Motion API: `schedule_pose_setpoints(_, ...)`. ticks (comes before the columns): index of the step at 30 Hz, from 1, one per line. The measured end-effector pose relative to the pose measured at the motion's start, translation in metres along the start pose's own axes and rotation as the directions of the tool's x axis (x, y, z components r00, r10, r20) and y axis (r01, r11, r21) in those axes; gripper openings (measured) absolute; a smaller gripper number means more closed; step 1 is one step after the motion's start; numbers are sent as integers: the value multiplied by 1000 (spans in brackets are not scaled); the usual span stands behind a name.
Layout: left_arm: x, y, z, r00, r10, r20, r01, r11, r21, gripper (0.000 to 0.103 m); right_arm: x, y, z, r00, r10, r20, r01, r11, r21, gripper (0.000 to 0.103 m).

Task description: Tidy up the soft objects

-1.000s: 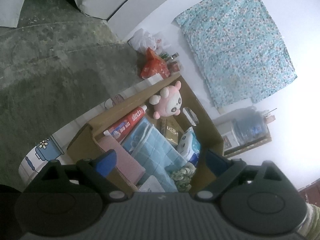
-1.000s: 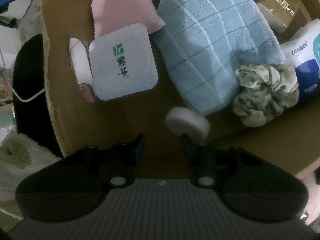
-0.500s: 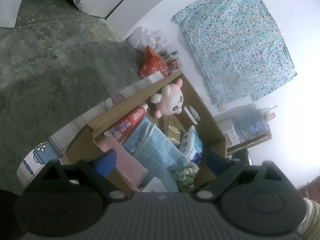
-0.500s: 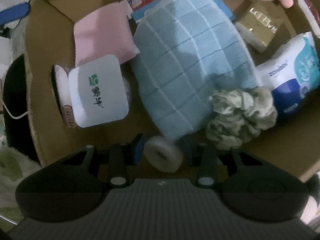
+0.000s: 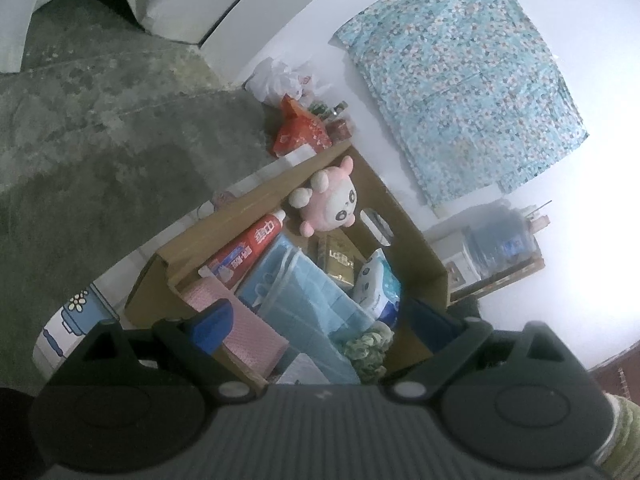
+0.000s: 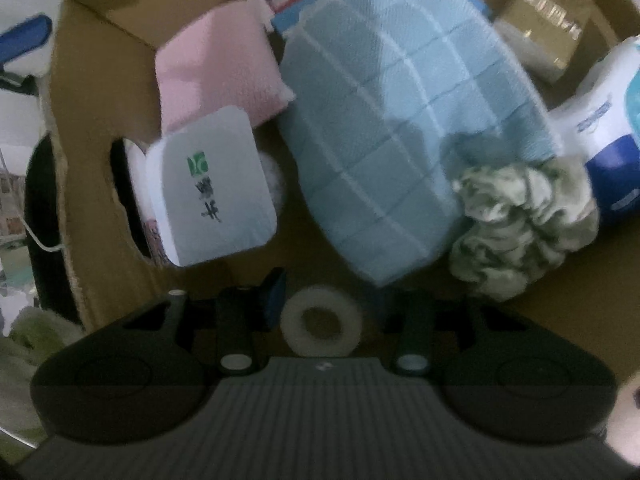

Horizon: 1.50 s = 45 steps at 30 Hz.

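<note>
Left wrist view, L to R: a blue-and-white tub with a daisy print (image 5: 70, 312) is seen at the far left edge, beside a cardboard box (image 5: 224, 224) standing on the floor. The left gripper (image 5: 316, 320) is held above the near end of the box, jaws spread wide, nothing between them. Inside the box, a pink cloth (image 5: 248, 332) lies at the near left corner w/ a red toothpaste tube (image 5: 250, 250) along the left wall behind it. A blue checked towel (image 5: 308, 300) fills the middle. A pink plush toy (image 5: 330, 206) sits at the far end, against the back wall. A gold pack (image 5: 338, 260) and a blue-white tissue pack (image 5: 378, 286) are lined along the right side, and a green scrunchie (image 5: 368, 350) is tucked at the near right. A floral cloth (image 5: 460, 76) hangs on the wall behind; a water bottle (image 5: 500, 244) stands further right.

Right wrist view, L to R: a handle hole (image 6: 124, 200) is cut in the left wall of the box. A white square pack w/ green logo (image 6: 212, 188) leans just beside it, overlapping the pink cloth. The right gripper (image 6: 332, 304) is pointed steeply down into the box; its jaws have just been opening. A white foam ring (image 6: 320, 322) lies between them on the box floor, near the towel's near edge; the left pad is just beside it, the right pad stands clear, so the ring is released, not gripped. The view is blurred.
</note>
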<state>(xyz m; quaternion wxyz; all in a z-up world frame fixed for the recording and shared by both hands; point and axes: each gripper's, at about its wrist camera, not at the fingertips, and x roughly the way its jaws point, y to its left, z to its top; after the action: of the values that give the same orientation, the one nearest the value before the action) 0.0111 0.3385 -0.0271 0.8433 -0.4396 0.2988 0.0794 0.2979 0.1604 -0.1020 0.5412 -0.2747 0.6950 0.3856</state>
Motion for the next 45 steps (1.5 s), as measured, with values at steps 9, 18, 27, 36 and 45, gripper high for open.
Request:
schedule_pose_setpoints(9,-25,-40,-13,997,22,74,-36,979,201,100,-92,27,-73,924,-55,380,36,998,56,66)
schedule_pose_setpoints(18,-48,-103,-54,993,34,112,-85,870,485,103,-123,55,-224,658,-327,679,38,914,404,100)
schedule_pose_setpoints(27,-46,-140,-103,986,135,94,-163,743,649,103,-102,90,-296,525,-578,625,19,742,670,102)
schedule_pose_setpoints(36,-51,-148,-126,972,190,139,-233,684,692,103,-94,115,-300,425,-734,529,152,634,758,102)
schedule_pose_setpoints(45,-56,-138,-127,957,263,119,-268,659,703,103,-92,116,-311,469,-679,564,12,644,765,102)
